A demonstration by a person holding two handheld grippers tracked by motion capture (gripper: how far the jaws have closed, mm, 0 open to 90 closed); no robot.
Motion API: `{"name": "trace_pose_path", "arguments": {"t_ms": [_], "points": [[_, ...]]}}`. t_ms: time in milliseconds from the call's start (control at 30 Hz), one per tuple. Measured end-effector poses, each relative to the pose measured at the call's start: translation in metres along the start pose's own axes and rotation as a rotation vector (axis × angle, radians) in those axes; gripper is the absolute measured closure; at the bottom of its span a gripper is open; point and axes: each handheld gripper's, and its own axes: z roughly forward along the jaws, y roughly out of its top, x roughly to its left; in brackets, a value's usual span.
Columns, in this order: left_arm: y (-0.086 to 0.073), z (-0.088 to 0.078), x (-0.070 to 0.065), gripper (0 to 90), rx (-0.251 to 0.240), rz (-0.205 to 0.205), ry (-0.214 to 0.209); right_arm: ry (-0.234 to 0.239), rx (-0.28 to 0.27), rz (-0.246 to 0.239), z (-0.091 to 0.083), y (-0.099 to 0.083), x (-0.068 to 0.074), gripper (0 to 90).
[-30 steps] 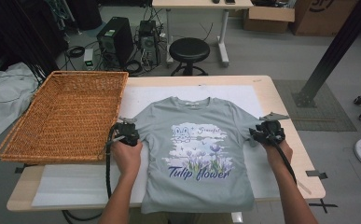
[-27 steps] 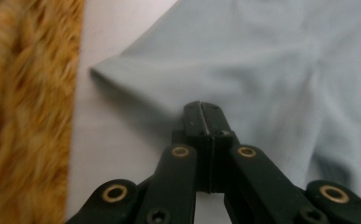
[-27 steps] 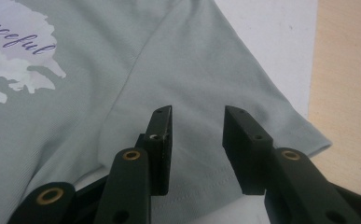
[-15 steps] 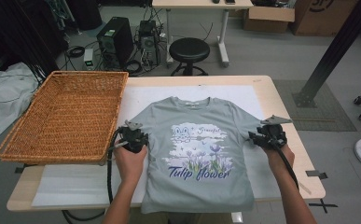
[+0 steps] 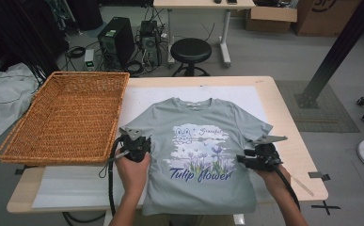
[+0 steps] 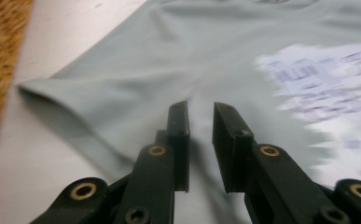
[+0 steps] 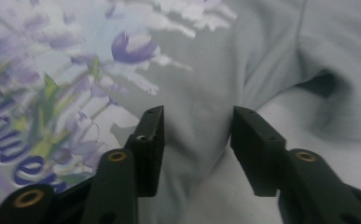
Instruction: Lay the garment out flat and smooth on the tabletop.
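A grey-green T-shirt printed with "Tulip flower" lies flat, front up, on the white mat. My left gripper hovers at the shirt's left side, just below the sleeve. Its jaws have just been opening and stand a narrow gap apart, with nothing between them and cloth beneath. My right gripper is at the shirt's right side edge. Its jaws have just been closing a little but are still apart. They straddle the shirt's side edge without pressing on it.
A large wicker basket stands at the left of the wooden table, close to my left gripper. A white mat lies under the shirt. Behind the table are a black stool and computer cases on the floor.
Both grippers have left the sleeves and moved inward and toward the near edge, along the shirt's sides. The shirt lies as before.
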Motion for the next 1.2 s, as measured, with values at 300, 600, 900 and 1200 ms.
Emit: {"name": "trace_pose_path", "arguments": {"t_ms": [300, 600, 900, 1200], "points": [[-0.002, -0.003, 0.002, 73.7, -0.015, 0.017, 0.023, -0.136, -0.059, -0.030, -0.009, -0.002, 0.002, 51.1], [0.007, -0.009, 0.012, 60.2, -0.185, 0.050, -0.108, -0.147, -0.292, 0.127, -0.030, 0.007, -0.020, 20.9], [0.011, -0.008, 0.005, 52.9, -0.219, 0.235, -0.093, -0.174, -0.337, 0.132, -0.031, 0.014, -0.020, 15.8], [0.019, -0.006, 0.002, 47.6, -0.206, 0.206, -0.171, -0.168, -0.335, 0.111, -0.028, 0.018, -0.020, 15.8]]}}
